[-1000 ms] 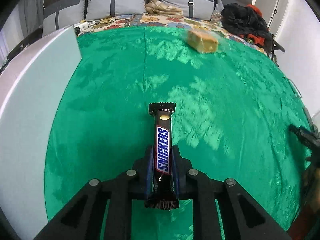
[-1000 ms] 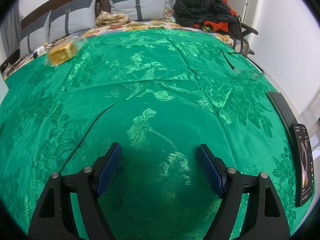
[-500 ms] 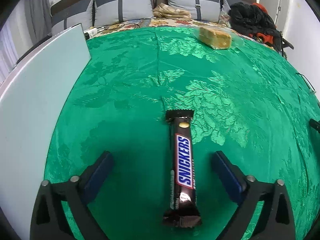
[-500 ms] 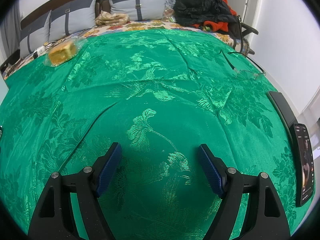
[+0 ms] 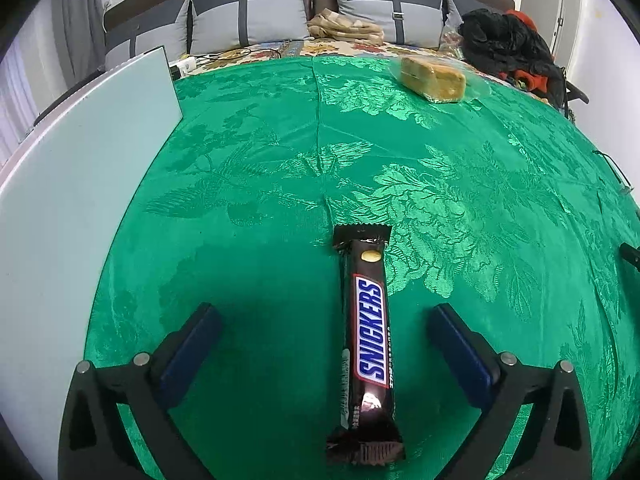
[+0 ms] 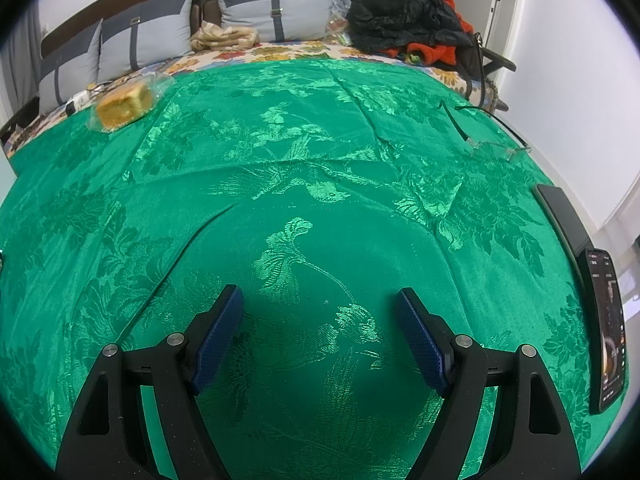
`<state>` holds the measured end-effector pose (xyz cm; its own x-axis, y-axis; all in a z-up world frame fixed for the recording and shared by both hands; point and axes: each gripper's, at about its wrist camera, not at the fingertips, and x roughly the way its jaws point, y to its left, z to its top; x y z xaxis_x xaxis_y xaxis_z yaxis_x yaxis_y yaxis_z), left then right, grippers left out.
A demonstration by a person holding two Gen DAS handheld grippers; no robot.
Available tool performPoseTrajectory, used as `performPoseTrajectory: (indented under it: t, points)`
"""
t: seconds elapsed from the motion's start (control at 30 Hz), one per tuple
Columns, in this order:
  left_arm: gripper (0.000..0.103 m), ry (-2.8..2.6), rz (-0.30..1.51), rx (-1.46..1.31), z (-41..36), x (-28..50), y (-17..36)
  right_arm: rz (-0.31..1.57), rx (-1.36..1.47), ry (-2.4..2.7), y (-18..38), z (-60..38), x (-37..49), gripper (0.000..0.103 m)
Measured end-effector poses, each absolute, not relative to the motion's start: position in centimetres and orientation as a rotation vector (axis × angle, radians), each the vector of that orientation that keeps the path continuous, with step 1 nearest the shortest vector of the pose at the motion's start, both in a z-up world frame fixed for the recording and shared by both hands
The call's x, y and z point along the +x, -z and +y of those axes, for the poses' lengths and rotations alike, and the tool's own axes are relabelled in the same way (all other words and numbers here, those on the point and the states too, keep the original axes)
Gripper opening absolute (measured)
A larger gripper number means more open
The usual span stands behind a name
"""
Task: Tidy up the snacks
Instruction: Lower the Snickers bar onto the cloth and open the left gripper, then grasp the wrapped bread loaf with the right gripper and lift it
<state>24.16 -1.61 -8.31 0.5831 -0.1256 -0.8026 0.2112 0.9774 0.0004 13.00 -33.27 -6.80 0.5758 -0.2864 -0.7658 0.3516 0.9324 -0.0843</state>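
- My left gripper has its jaws spread wide and released; the Snickers bar lies flat between the pads, touching neither, running lengthwise away from them.
- My right gripper is also spread, with only cloth between its pads.
- Risk, as I judge it: if I pull the left fingers back low, a pad could clip the wrapper's crimped near end and skew the bar.
- The glossy wrapper on the satin green cloth probably slides easily, so a light nudge would shift it.
- The wrapped cake sits well beyond the fingertips, far from the bar; reaching for it across the bar could drag it.
- A pale panel stands left of the left fingers.
- Right of my right fingers lie a phone and glasses, both easy to snag.
- Beyond: cushions and heaped clothes.
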Motion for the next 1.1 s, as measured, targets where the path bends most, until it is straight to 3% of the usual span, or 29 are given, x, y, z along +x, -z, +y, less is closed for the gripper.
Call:
performPoseTrajectory:
  t: [0.63, 0.9, 1.1]
  points:
    - [0.103, 0.197, 0.928, 0.099, -1.6, 24.2, 8.3, 0.891, 0.045, 0.358, 6.5, -33.0, 13.8, 0.081]
    - [0.103, 0.197, 0.928, 0.1, -1.7, 24.3, 8.3, 0.789, 0.142, 0.055, -1.5, -28.9, 29.4, 0.081]
    - [0.103, 0.197, 0.928, 0.1, -1.6, 24.3, 8.3, 0.963, 0.052, -0.004, 1.1, -24.2, 42.5, 0.081]
